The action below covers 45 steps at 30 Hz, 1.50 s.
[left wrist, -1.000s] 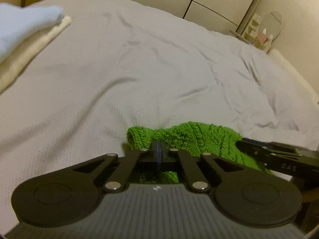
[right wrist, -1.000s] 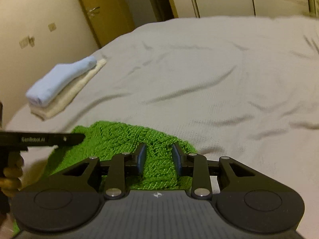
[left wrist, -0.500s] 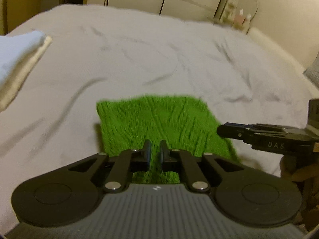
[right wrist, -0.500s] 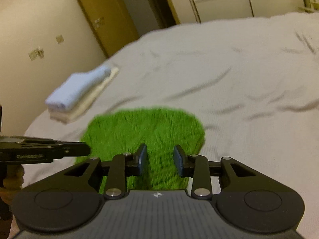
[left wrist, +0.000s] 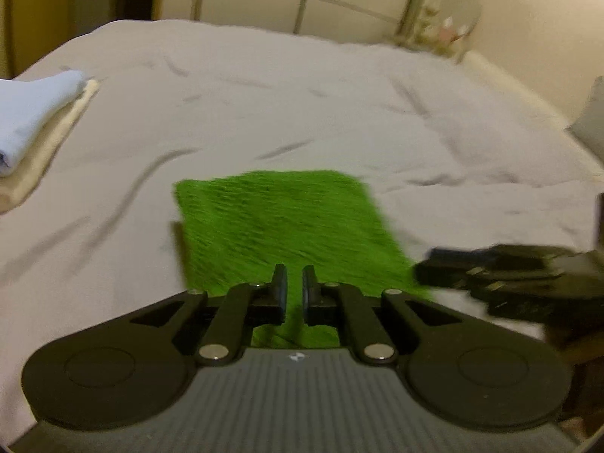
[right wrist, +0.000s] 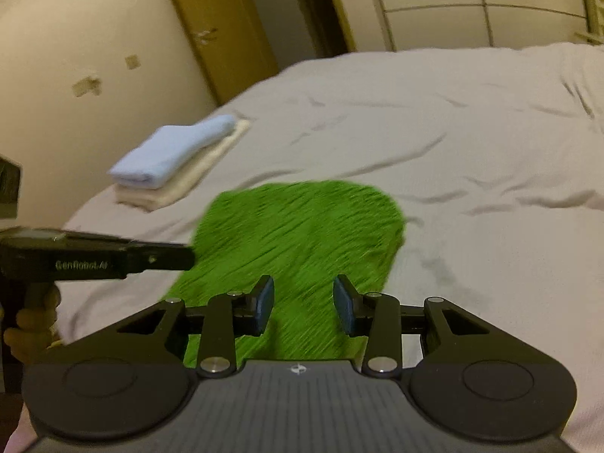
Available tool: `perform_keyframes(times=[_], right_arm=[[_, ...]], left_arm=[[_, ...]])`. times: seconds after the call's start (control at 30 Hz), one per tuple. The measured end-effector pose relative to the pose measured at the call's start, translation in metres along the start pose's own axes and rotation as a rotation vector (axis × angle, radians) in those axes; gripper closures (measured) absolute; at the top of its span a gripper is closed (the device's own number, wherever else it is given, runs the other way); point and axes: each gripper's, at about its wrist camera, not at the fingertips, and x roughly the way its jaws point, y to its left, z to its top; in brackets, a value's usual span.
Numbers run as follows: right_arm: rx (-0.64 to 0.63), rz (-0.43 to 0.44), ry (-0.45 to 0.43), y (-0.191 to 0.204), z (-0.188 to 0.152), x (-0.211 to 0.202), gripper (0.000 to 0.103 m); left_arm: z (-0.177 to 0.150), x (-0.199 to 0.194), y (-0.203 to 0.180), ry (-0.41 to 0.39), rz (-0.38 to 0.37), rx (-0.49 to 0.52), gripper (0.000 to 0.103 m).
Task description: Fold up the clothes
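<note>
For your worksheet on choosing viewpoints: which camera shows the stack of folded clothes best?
The right wrist view. There the stack sits whole on the bed, the blue piece atop the cream one, both ends visible. The left wrist view cuts it off at the frame's left edge, showing only one end.

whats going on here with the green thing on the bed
A person is folding clothes with two handheld grippers. The green knit garment lies flat on the grey bedsheet. The left gripper and right gripper both hover over its near end, open and holding nothing. A folded blue and cream stack sits nearby.
</note>
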Motion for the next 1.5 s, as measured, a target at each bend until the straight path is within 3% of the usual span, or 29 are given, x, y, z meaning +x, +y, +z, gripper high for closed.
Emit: perform_keyframes(times=[0.1,0.2,0.27,0.43,0.6,0.8,1.27,1.5], right_arm=[[-0.022,0.012,0.022,0.015,-0.019,-0.005,0.068],[-0.015,-0.001,0.08,0.021,-0.035,0.004,0.07],[0.003,-0.001,0.114,0.02,-0.043,0.01,0.07],[-0.026,0.008,0.041,0.03,-0.047,-0.018,0.07],[-0.004,0.015,0.005,0.031,-0.063,-0.052,0.07],[0.049,0.01,0.115,0.029,-0.093,-0.027,0.07],[0.029,-0.023,0.125,0.039,-0.093,-0.03,0.067],[0.008,-0.093,0.167,0.051,-0.091,-0.019,0.062]], left_arm=[[-0.02,-0.002,-0.022,0.009,-0.019,0.045,0.097],[-0.046,0.027,-0.023,0.112,0.049,0.052,0.097],[-0.055,0.028,-0.018,0.102,0.049,0.04,0.097],[-0.053,0.002,-0.02,0.084,0.117,0.064,0.098],[-0.068,-0.029,-0.024,0.078,0.06,0.027,0.098],[-0.088,-0.006,-0.027,0.191,0.128,-0.016,0.097],[-0.091,-0.007,-0.032,0.189,0.166,-0.009,0.097],[-0.097,-0.003,-0.034,0.169,0.192,-0.012,0.096]])
